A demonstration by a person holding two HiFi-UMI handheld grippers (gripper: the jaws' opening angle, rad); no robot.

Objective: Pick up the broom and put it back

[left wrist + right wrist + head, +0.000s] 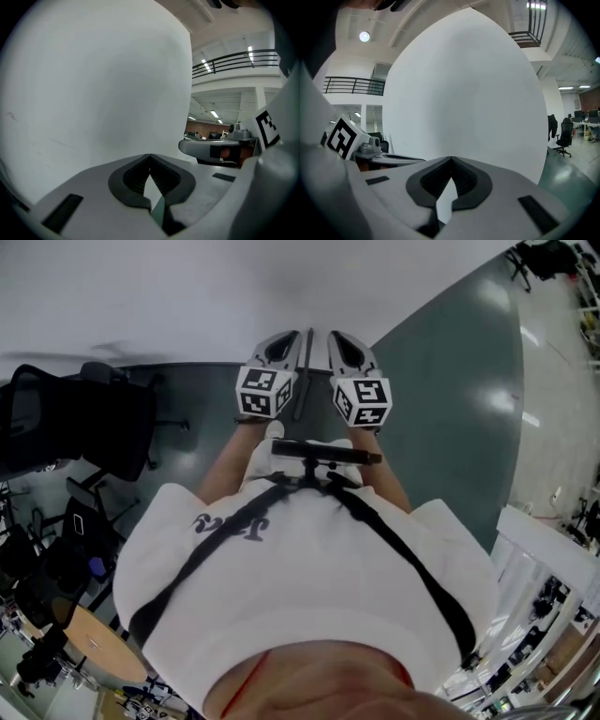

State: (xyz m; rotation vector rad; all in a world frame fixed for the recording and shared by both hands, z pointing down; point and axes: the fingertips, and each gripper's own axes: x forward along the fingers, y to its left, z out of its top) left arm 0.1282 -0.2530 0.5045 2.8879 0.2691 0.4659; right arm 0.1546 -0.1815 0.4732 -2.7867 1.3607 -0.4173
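Both the left gripper (284, 341) and right gripper (342, 341) hover side by side before a white wall (187, 296), jaws together on nothing; the thin dark broom handle (304, 371) stands between them.

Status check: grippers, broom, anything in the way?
Left gripper shut, empty. Right gripper shut, empty. Broom not clearly in view. White wall close ahead.

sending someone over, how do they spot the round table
From the green floor, look to the head view's lower left, beside the person's white shirt. The round table sits there, the only tan top among black clutter.
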